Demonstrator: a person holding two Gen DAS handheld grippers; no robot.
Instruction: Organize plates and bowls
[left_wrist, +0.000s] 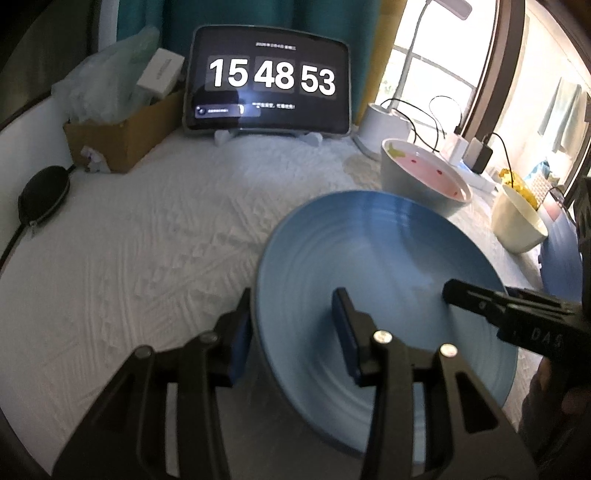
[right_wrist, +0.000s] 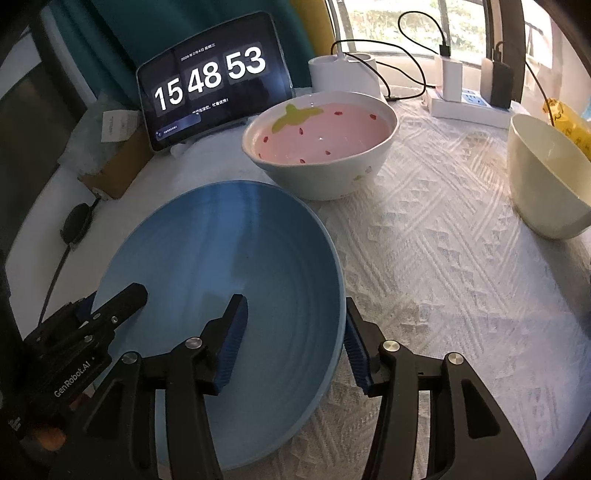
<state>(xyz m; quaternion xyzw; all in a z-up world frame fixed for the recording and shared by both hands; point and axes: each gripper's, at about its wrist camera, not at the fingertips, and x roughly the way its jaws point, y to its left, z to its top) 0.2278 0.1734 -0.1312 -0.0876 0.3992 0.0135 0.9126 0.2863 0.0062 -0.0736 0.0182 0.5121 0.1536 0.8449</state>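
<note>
The left gripper (left_wrist: 293, 332) points steeply down with its jaws set astride the near-left rim of the blue plate (left_wrist: 380, 266): one blue pad stands outside the rim, the other inside over the dish. Whether the pads actually press on the rim cannot be told from here. The plate is pale blue with fine concentric rings, wide and shallow, and it lies on the white textured cloth (left_wrist: 147, 251). Across the plate, the right gripper's black finger reaches in from the right edge of this view. Behind the plate stands the strawberry bowl (left_wrist: 424, 177), pink inside with red specks, and farther right a cream bowl (left_wrist: 517, 225). A tablet (left_wrist: 267, 79) at the back shows a clock, with a cardboard box (left_wrist: 122, 136) to its left.

From the right wrist, the right gripper (right_wrist: 295, 332) likewise tilts down and straddles the plate's (right_wrist: 221, 251) right rim, one pad inside the dish, the other just outside against the edge; the jaws stand fairly wide, and a firm grip cannot be confirmed. The left gripper (right_wrist: 118, 299) shows at the plate's far-left rim. The strawberry bowl (right_wrist: 321, 147) sits just beyond the plate, close to its far edge, and the cream bowl (right_wrist: 546, 177) is well apart at the right. The tablet (right_wrist: 214, 81) leans behind them.
</note>
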